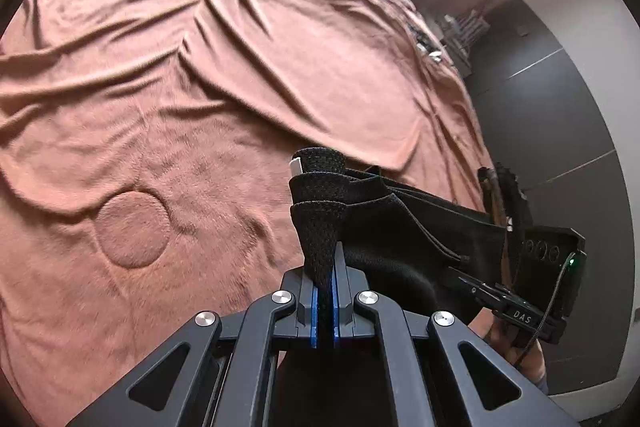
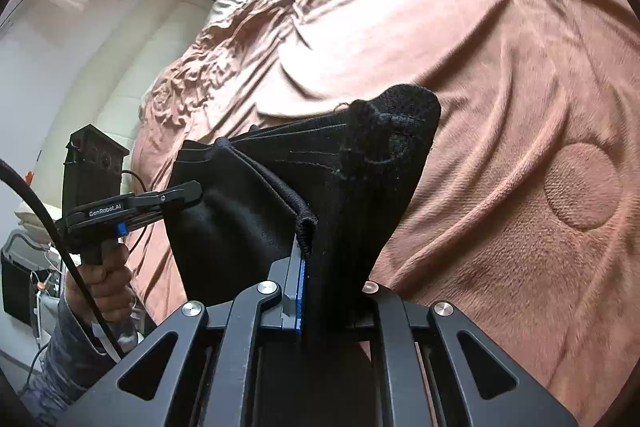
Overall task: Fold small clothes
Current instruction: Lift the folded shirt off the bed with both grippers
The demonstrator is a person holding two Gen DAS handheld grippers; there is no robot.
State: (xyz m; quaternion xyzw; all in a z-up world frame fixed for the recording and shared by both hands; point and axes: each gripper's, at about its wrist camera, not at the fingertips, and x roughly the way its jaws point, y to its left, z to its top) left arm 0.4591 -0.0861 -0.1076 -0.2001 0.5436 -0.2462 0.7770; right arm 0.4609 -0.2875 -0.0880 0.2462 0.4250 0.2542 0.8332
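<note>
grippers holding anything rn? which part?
Both hold one black garment: left gripper pinches one end of its edge, right gripper the other, lifted above the bed cover.

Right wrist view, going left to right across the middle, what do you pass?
The person's hand on the left gripper's handle → left gripper → black garment, stretched between both grippers → round embossed circle on the brown blanket.
</note>
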